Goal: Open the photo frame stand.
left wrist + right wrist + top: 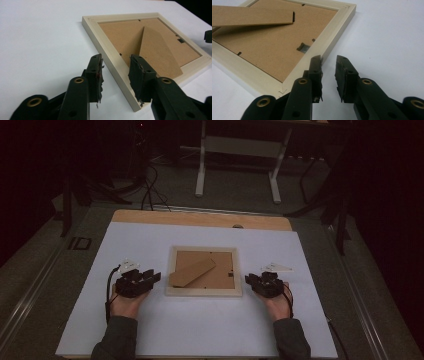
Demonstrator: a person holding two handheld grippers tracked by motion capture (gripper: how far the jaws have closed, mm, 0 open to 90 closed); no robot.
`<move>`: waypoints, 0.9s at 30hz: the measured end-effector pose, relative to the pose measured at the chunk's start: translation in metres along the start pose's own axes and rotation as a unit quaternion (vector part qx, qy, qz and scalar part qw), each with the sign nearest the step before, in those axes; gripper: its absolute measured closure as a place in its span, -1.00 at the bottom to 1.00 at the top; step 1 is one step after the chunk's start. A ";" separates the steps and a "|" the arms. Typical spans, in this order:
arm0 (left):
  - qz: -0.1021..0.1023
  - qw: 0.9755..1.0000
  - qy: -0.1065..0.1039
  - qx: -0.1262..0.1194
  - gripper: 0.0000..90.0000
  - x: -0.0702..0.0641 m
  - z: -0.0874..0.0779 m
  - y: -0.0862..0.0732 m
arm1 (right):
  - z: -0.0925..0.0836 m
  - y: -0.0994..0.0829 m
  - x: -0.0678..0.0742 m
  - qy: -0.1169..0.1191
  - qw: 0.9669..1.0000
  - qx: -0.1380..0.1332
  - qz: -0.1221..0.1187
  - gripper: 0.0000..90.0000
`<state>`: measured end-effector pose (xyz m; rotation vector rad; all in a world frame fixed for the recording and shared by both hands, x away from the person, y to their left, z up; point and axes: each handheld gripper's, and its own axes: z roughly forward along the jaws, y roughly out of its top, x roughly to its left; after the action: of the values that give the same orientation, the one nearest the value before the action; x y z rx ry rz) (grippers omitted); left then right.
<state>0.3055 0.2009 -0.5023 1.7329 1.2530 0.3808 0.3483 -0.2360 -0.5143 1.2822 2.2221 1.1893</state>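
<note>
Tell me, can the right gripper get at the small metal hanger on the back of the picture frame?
Probably yes: the right gripper is open beside the picture frame, and the metal hanger lies uncovered just inside the rim.

A wooden desk (150, 216) carries a white sheet (200, 330) over most of its top. A frame (204, 292) lies face down mid-sheet.

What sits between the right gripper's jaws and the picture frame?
Nothing. In the right gripper view, the right gripper stands open beside the picture frame, with bare white table between its jaws.
</note>
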 end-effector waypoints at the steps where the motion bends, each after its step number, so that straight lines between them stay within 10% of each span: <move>1: -0.001 1.000 -0.002 -0.001 0.36 0.000 0.000 0.001 | 0.000 0.000 0.000 0.000 1.000 0.000 0.000 0.63; 27: 0.034 0.998 -0.054 0.015 0.09 -0.009 0.009 0.042 | -0.004 0.005 0.002 0.019 1.000 -0.001 -0.015 0.47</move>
<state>0.3323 0.1870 -0.4700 1.8018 1.1300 0.3044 0.3475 -0.2350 -0.5080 1.2319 2.2584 1.2146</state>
